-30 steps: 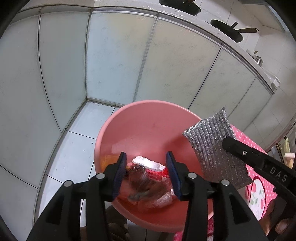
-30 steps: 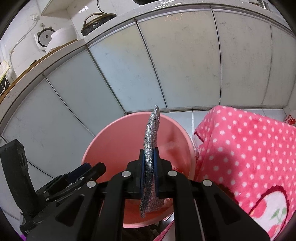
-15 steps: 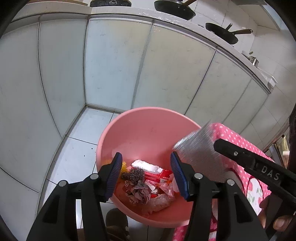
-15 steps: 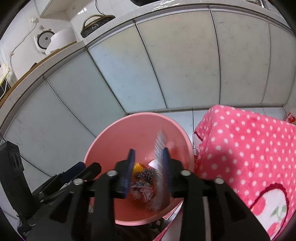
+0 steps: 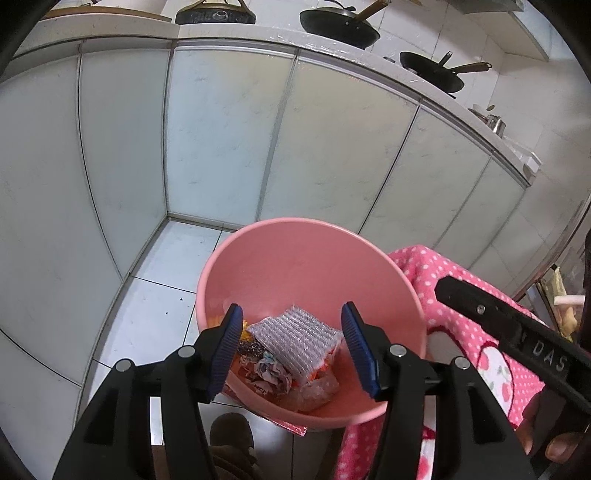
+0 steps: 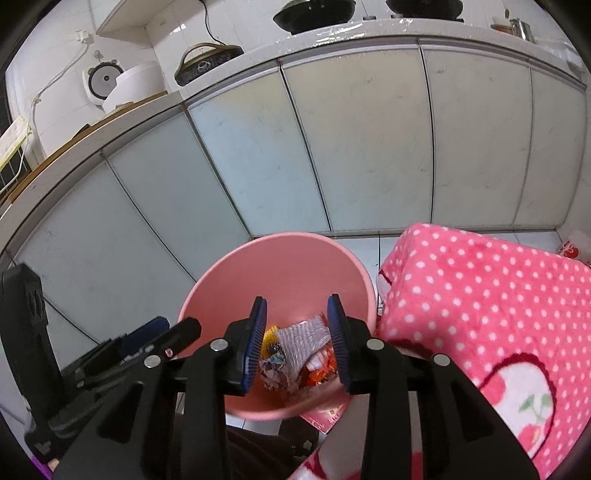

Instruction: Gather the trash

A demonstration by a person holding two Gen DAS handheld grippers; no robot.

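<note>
Tongs (image 6: 296, 338) over pink bin (image 6: 280, 258), tiled floor (image 5: 147, 317)

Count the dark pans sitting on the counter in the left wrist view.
2. One long-handled frying pan sits on the counter at top centre; a second pan sits farther right along the same counter. The dark round item left of them looks like a lid. Others may lie out of frame.

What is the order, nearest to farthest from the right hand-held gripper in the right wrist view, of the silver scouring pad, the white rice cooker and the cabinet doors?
From the right hand-held gripper:
1. Silver scouring pad, just beyond the fingertips, lying in the pink basin.
2. Cabinet doors, behind the basin.
3. White rice cooker, up on the counter, far left.
</note>
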